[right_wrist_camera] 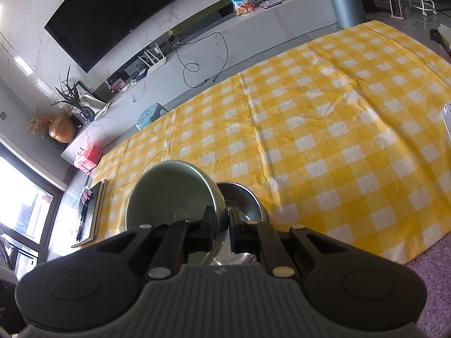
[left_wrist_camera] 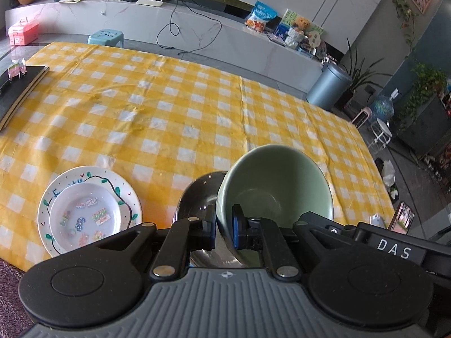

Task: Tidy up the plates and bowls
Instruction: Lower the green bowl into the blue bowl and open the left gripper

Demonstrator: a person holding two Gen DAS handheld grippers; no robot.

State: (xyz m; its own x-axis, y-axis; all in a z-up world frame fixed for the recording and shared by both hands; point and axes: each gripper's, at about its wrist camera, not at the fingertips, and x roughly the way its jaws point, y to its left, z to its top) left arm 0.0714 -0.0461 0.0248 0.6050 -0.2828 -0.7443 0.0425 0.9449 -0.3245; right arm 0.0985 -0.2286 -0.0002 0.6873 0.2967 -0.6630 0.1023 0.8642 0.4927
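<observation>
My left gripper [left_wrist_camera: 224, 225] is shut on the rim of a pale green bowl [left_wrist_camera: 276, 180], which hangs tilted with its mouth toward the camera. A steel bowl [left_wrist_camera: 197, 194] sits just left of it, partly behind the fingers. Further left, near the table's front edge, a small white plate [left_wrist_camera: 84, 217] with coloured pictures lies on a larger leaf-patterned plate [left_wrist_camera: 124, 188]. My right gripper [right_wrist_camera: 221, 225] is shut on the rim of a tilted bowl [right_wrist_camera: 172, 197] with a dull green inside and a shiny wall. A steel bowl [right_wrist_camera: 242, 200] stands right of it.
A yellow checked cloth [left_wrist_camera: 169, 98] covers the low table. A black board [left_wrist_camera: 19, 90] lies at its far left end. A phone [right_wrist_camera: 446, 118] pokes in at the right edge. A purple rug [right_wrist_camera: 437, 267] borders the table's near side. A black part marked DAS [left_wrist_camera: 394, 245] sits lower right.
</observation>
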